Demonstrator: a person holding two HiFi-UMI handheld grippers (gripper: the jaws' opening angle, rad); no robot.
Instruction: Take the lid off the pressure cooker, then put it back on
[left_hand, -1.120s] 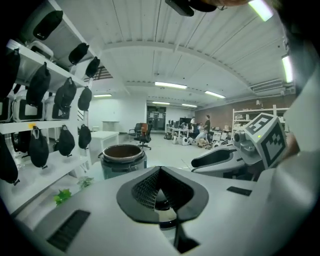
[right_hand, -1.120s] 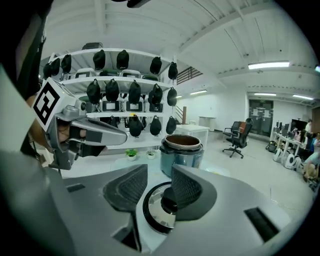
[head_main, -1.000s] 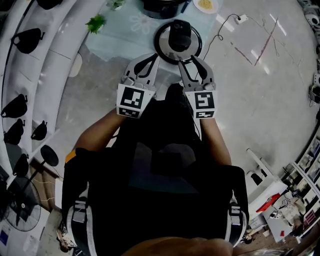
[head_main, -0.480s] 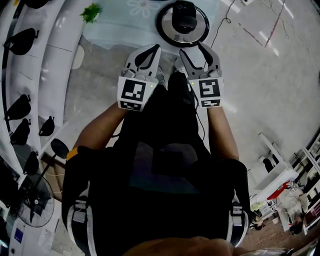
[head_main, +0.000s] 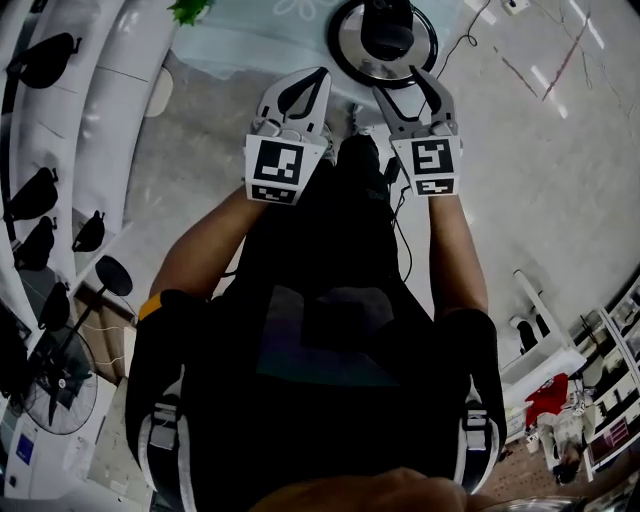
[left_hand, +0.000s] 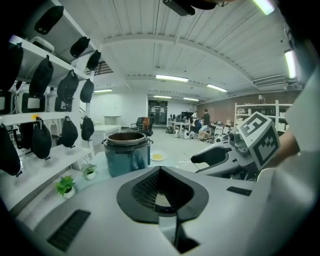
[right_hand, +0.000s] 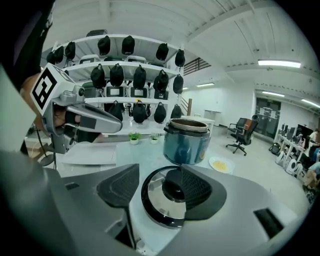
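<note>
Shelves (right_hand: 131, 101) hung with dark bags (right_hand: 116, 75) run along the left side. Two small potted plants (right_hand: 133, 136) stand by the table's (right_hand: 145, 155) far left edge, out of the working area.

Next comes the left gripper (head_main: 318, 76). Its jaws are pressed together on nothing, and it hangs just short of the table's near edge. It looks to be kept idle, close enough to steady the pot (right_hand: 186, 142) if needed.

The pot stands open toward the middle of the table, its rim bare. Its lid (right_hand: 157, 201) lies flat near the near edge, in front of the pot, black knob (right_hand: 172, 189) facing up. So the first half of the job looks done, and the lid sits where a short lift would take it back.

The right gripper (right_hand: 160, 170) points down at that lid with its jaws apart and opening. The knob shows in the gap between the pads, but neither pad presses on it. Judging by the aim, the knob is the intended handhold, since the flat rim offers little to pinch.

A plate (right_hand: 220, 164) with something yellow on it rests to the right of the pot, well clear of the lid's path back.
</note>
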